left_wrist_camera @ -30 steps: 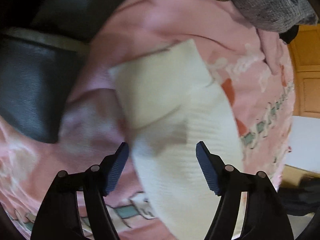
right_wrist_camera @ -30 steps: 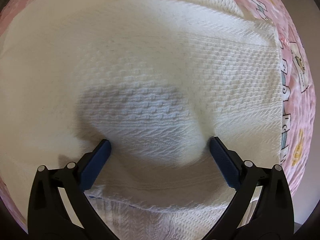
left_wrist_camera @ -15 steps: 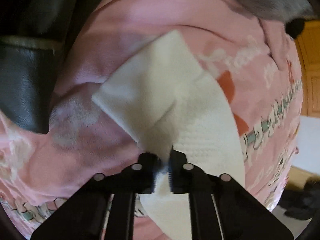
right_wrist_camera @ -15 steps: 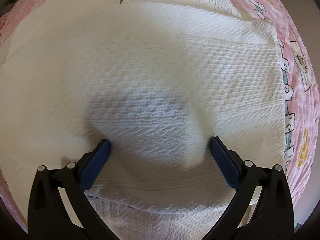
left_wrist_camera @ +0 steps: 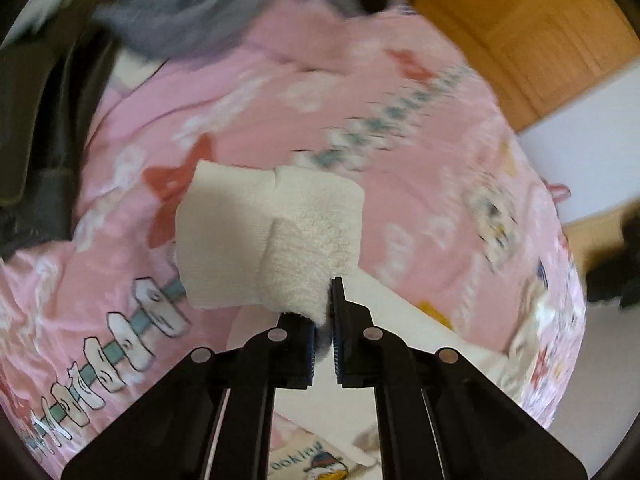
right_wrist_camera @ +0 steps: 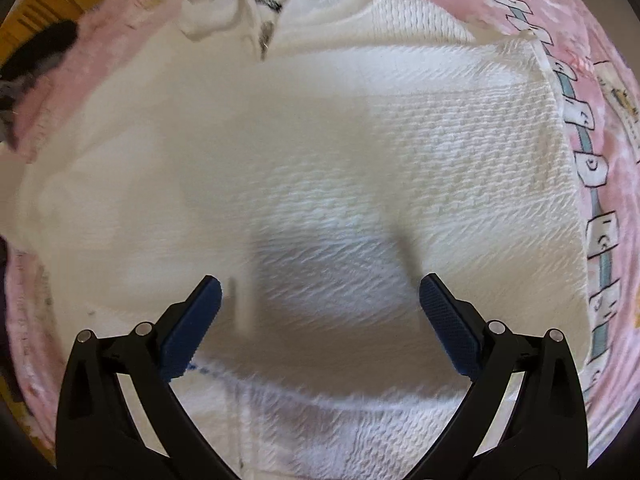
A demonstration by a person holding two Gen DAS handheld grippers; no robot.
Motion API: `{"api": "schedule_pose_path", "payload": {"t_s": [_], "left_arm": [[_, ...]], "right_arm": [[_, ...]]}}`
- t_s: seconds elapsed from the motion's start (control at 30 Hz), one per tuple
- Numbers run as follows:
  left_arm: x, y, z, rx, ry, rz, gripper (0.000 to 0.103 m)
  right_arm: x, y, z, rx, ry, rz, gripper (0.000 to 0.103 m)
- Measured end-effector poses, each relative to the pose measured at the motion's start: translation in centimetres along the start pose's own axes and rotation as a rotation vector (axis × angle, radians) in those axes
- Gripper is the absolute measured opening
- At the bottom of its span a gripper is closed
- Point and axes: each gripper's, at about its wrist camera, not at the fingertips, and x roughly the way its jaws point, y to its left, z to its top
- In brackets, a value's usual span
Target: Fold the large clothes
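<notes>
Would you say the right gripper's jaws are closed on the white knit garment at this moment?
No, the right gripper stands wide open above the white knit garment, with neither blue pad pinching any cloth.

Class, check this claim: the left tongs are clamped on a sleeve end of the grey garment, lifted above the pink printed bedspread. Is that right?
Not quite. The left tongs are clamped on a sleeve end of the white knitted garment, not the grey one, which lies farther back. It is lifted above the pink printed bedspread, as the left wrist view shows.
</notes>
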Motion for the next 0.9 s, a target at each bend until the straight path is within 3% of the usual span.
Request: {"api": "schedule_pose_path", "payload": {"t_s": [0.2, 0.3, 0.43, 0.67, 0.9], "left_arm": [[-3.7, -13.0, -7.0, 0.194, -0.100, -0.075, 0.006], [-4.9, -19.5, -13.2, 0.277, -0.134, -0.124, 0.006], [-4.1, -25.7, -20.4, 0.376, -0.123, -0.177, 0.006], [-1.0, -33.3, -34.7, 0.582, -0.163, -0.137, 0.006], [4.0, -38.0, -46.1, 0.756, -0.100, -0.023, 0.007]], "right_arm": [[-4.3, -3.6, -2.8, -0.040, -0.080, 0.081, 0.097], [-6.5, -6.7, -4.3, -0.001, -0.122, 0.112, 0.097], [-8.6, -10.0, -6.6, 0.052, -0.184, 0.091, 0.097], [-10.0, -17.1, -9.5, 0.198, -0.206, 0.111, 0.097], [-12.6, -20.5, -9.8, 0.212, -0.271, 0.040, 0.097]]}}
